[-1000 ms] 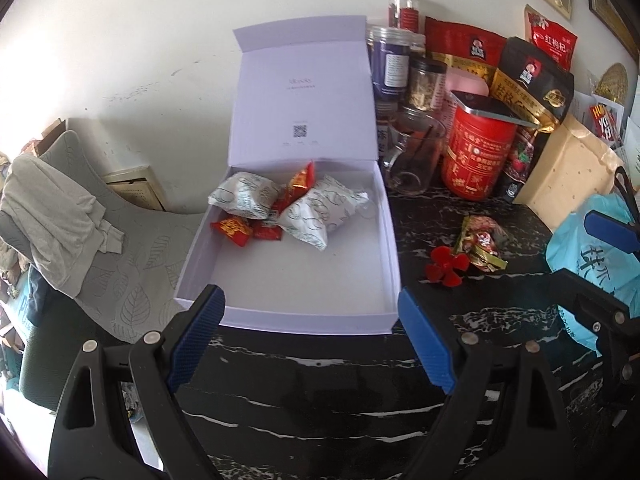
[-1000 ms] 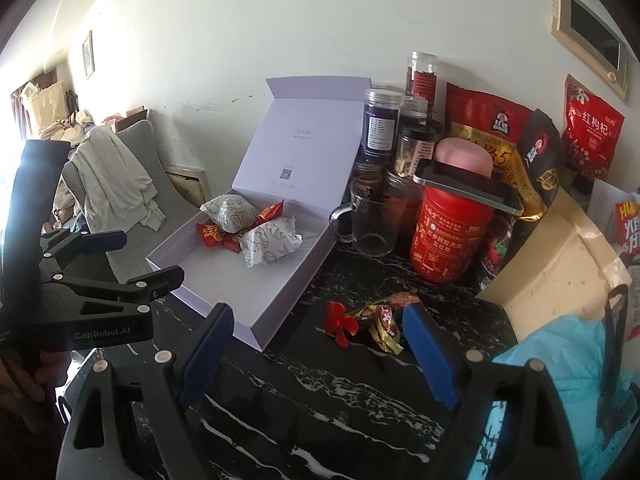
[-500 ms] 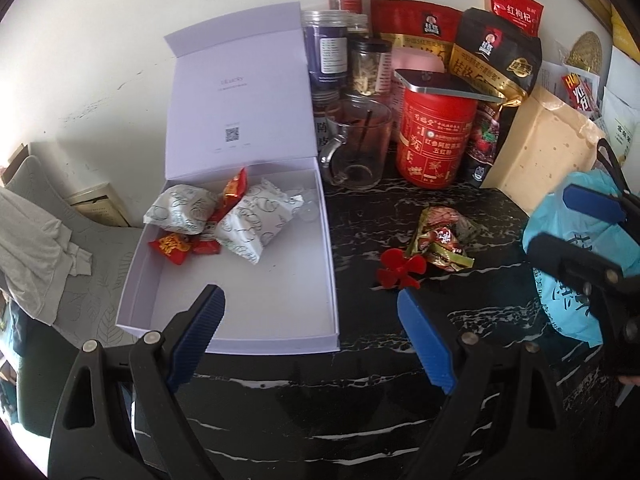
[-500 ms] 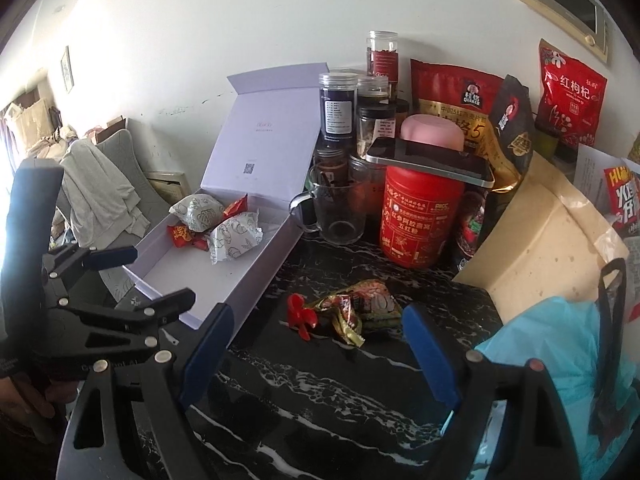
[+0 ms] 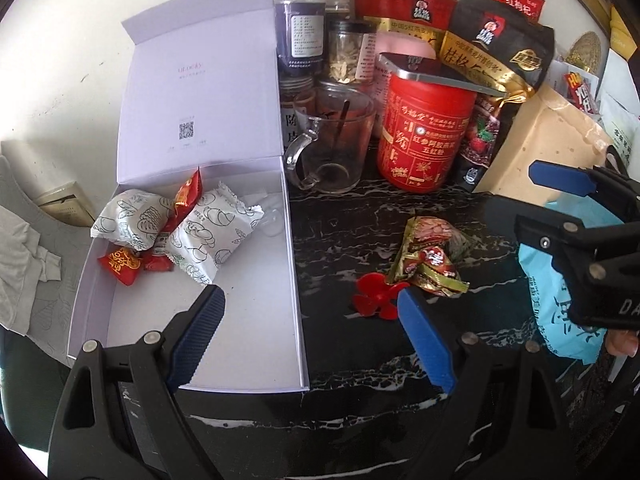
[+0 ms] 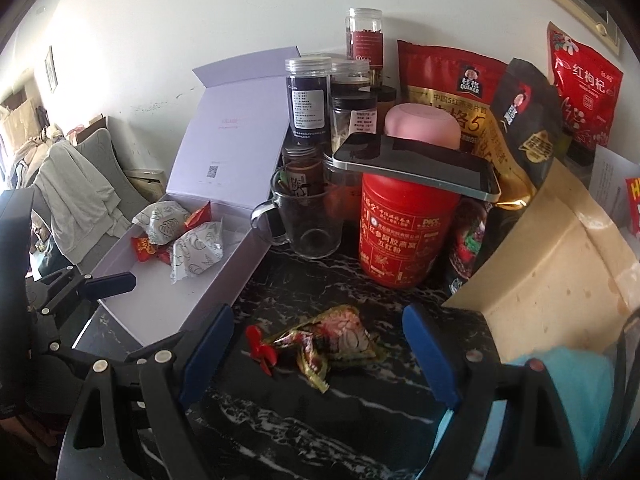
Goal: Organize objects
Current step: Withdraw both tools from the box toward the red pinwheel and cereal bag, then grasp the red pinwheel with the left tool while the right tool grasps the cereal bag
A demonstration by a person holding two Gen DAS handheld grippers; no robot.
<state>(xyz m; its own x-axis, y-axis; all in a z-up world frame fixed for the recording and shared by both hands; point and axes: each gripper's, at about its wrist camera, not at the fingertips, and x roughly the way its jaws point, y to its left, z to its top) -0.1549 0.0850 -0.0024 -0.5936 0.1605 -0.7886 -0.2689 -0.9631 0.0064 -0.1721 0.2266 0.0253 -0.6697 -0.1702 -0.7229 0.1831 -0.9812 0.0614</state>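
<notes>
An open lilac box sits on the black marble table and holds white patterned packets and red candies. Green-and-red snack packets and a small red flower-shaped piece lie on the table right of the box. My left gripper is open and empty, straddling the box's right wall. My right gripper is open and empty, hovering around the snack packets. The right gripper also shows in the left wrist view.
Behind stand a glass mug, a red tin with a phone on top, jars, and oat bags. A tan envelope and a blue bag lie at the right. A grey chair stands left.
Both grippers have swung right and moved closer to the loose snack packets. The box and its contents have not moved. Both grippers stay open.
</notes>
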